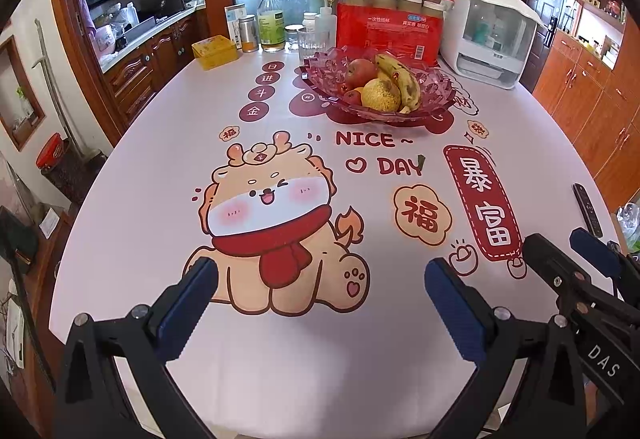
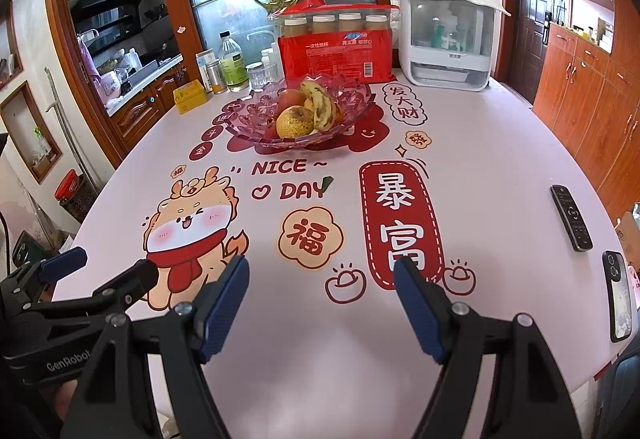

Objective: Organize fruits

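While the fruit is already sitting heaped in the bowl, little appears to be remaining of the task, judging from how things lie; no loose fruit is showing anywhere on the table, and neither tool is holding anything.

Going by size: the table is spreading wide under a smooth, glossy pale cloth printed with a cartoon dragon and red lettering; at its far edge a white boxy plastic cabinet with a clear front is standing beside a crinkly red packet; in front of the packet the fruit bowl, a broad shallow dish of faceted pink glass with a scalloped rim, is sitting well apart from both grippers; inside it a rough-skinned round yellow pear is resting against a curved, brown-spotted banana, with a smooth red apple behind them.

Nearer, the left gripper is hovering low over the near table with its jaws spread wide, blue ribbed pads facing each other; the right gripper is likewise spread and empty; a slim black remote is lying flat toward the right edge.
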